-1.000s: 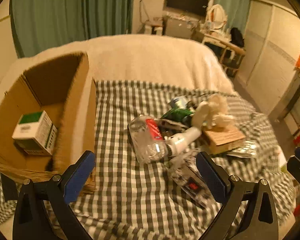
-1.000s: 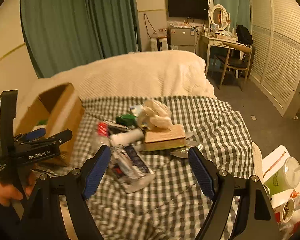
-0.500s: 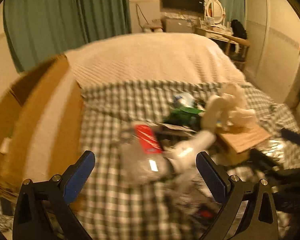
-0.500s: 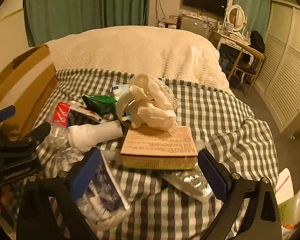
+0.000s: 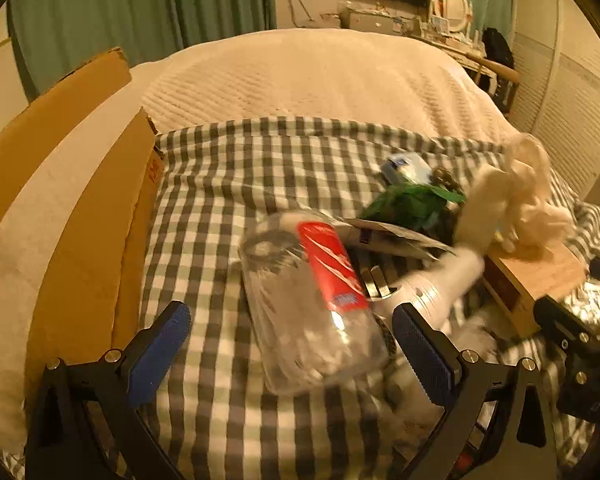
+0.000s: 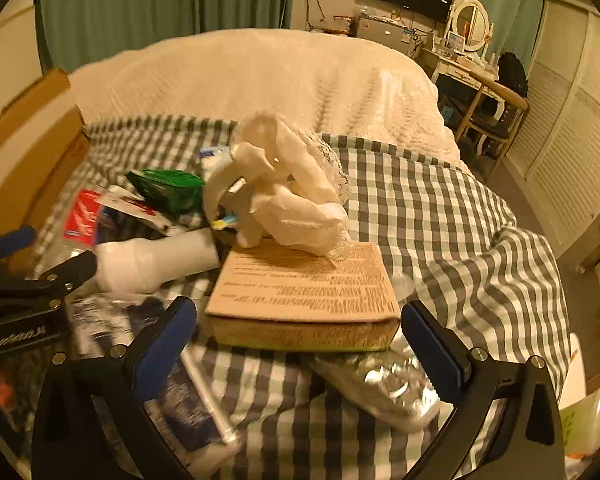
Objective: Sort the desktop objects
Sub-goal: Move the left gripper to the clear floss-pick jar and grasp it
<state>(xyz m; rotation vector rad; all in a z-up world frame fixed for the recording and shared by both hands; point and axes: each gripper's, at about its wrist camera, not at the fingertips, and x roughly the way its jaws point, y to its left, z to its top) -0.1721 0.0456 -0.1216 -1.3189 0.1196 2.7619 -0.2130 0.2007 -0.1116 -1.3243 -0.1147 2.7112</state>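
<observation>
Far to the left of the left claw [image 5: 292,344] stands the cardboard box [image 5: 84,216], its wall just outside the left finger. The left claw is spread wide and empty, with the clear bottle [image 5: 312,312] with a red label lying on the checked cloth [image 5: 220,184] directly between and just ahead of its fingers. The likely trouble: thin, crushable plastic could buckle or squirt out sideways on closing, and the white tube [image 5: 440,284] touching the bottle's right side may be dragged along or pinched with it.

The right claw [image 6: 300,344] is also spread apart, holding nothing. The flat tan box [image 6: 304,292] sits just ahead between its fingers, with the crumpled white bag [image 6: 284,196] resting on top; lifting the box would probably tip the bag off. The foil packet [image 6: 380,384] lies under the box's near right corner and could snag. The two claws work close together, so a collision is possible.
</observation>
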